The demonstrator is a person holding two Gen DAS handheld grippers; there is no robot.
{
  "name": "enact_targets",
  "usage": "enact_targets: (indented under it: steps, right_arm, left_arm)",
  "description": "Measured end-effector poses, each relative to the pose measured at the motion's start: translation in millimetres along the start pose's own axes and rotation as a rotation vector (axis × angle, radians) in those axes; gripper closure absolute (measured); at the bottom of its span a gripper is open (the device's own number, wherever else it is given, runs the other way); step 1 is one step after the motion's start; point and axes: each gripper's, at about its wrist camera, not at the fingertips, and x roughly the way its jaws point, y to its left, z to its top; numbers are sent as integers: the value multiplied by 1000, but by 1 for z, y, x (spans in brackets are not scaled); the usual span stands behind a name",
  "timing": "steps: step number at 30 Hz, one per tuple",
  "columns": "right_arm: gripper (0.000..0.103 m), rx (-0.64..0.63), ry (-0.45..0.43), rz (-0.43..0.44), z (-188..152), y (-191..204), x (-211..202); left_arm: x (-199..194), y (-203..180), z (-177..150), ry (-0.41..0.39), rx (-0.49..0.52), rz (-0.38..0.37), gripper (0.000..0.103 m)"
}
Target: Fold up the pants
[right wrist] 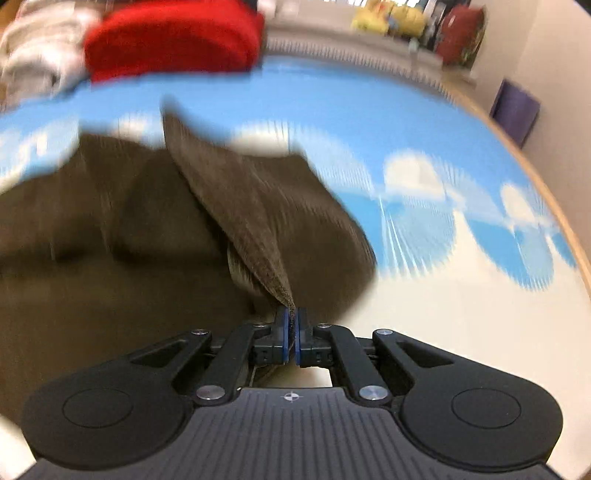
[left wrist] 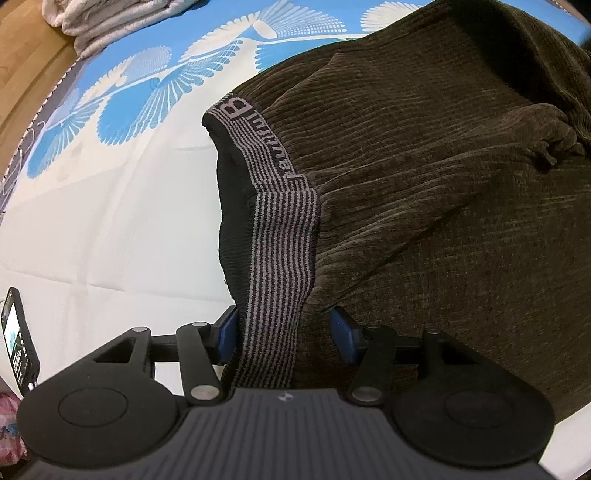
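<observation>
Brown corduroy pants lie on the blue-and-white bed sheet. Their striped waistband runs down between the blue pads of my left gripper. Its jaws stand well apart, astride the band, which lies flat and unpinched, with brown cloth beside it. In the blurred right wrist view, my right gripper is shut on a ridge of the pants. That fold rises from the heap to the pads, and the rest of the brown cloth spreads to the left.
A phone with a lit screen lies at the sheet's left edge. Folded white towels sit at the far corner by a wooden floor. A red cloth and a purple box lie beyond the bed.
</observation>
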Motion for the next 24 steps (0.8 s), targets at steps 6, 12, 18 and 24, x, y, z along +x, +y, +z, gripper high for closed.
enact_targets:
  steps: [6, 12, 18, 24]
  right_arm:
    - [100, -52, 253, 40, -68, -42, 6]
    - [87, -41, 69, 95, -69, -48, -30]
    - [63, -81, -184, 97, -41, -28, -56]
    - [61, -257, -188, 111, -11, 37, -16]
  left_arm:
    - [-2, -3, -1, 2, 15, 8, 42]
    - [-1, -6, 1, 14, 11, 20, 40]
    - [1, -9, 4, 23, 11, 30, 39]
    - [2, -10, 6, 28, 9, 32, 37]
